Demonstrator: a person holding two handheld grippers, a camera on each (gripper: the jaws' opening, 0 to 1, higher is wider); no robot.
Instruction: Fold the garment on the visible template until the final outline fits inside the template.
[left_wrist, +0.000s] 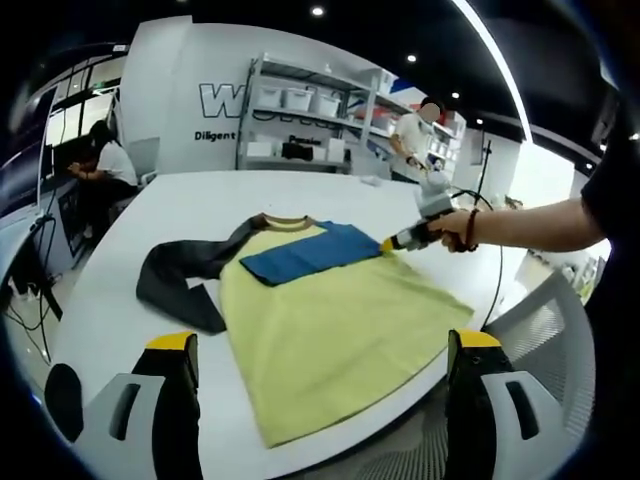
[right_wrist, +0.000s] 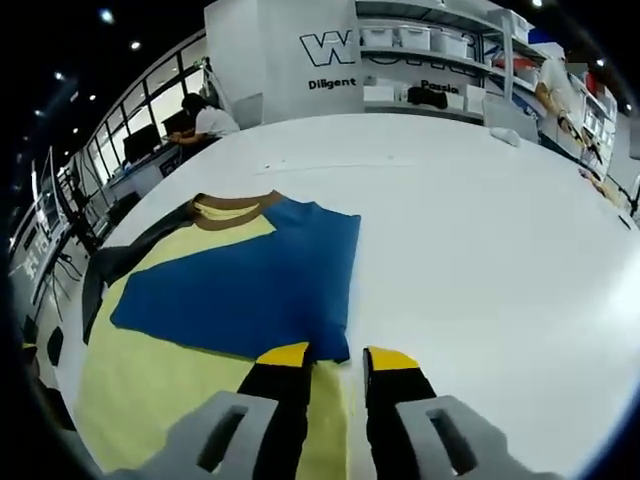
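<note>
Garment (left_wrist: 330, 330) edge overhanging table (left_wrist: 150, 210)

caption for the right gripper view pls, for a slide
Right gripper at the edge of the blue sleeve folded across the yellow shirt on a white table.

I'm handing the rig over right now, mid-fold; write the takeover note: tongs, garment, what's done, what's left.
Right tongs: at the corner of the blue sleeve, jaws close together; whether they pinch cloth is unclear.
Left tongs: open, off the cloth, over its near hem.
Yellow short-sleeved shirt lies flat on the white table, brown collar far side.
Done: blue sleeve folded across the chest.
Left: dark grey sleeve is spread out; fold it in, then the body. No template outline discernible.
</note>
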